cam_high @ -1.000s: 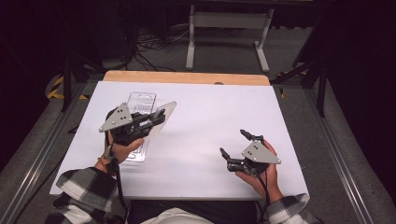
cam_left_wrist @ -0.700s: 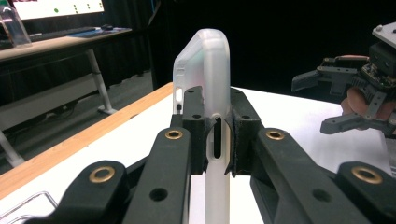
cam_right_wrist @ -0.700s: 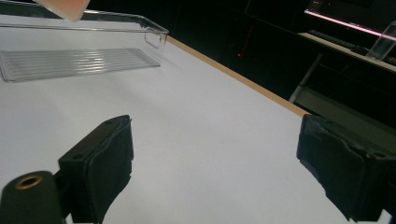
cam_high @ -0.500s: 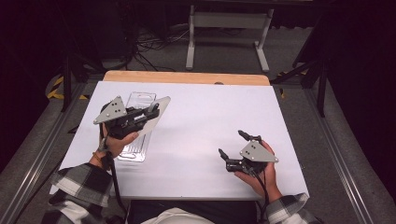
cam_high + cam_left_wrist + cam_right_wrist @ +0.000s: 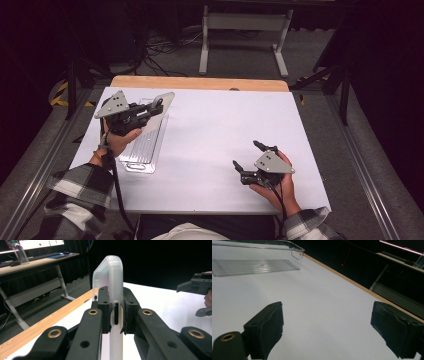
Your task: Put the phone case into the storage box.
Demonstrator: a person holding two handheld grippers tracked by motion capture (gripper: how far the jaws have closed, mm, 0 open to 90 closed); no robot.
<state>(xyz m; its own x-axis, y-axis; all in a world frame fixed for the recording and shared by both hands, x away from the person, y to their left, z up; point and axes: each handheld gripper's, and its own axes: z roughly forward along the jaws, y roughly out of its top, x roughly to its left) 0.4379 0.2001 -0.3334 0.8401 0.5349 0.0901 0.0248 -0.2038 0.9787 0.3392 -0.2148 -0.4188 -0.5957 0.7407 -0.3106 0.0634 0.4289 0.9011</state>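
Phone case (image 5: 110,277), frosted and translucent, sat edge-on, clamped between the left gripper's (image 5: 152,107) jaws at ten o'clock on the table (image 5: 220,130), above a clear ribbed tray (image 5: 145,147). At five o'clock, the right gripper (image 5: 247,156) was gaping wide, gripping nothing.

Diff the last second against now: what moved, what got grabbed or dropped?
The left tongs, shut on the clear phone case throughout, carried it left and slightly away from the person, over the clear tray. Nothing was grabbed or dropped. The right tongs stayed open, barely shifting near the front right of the white table. The tray stayed put.
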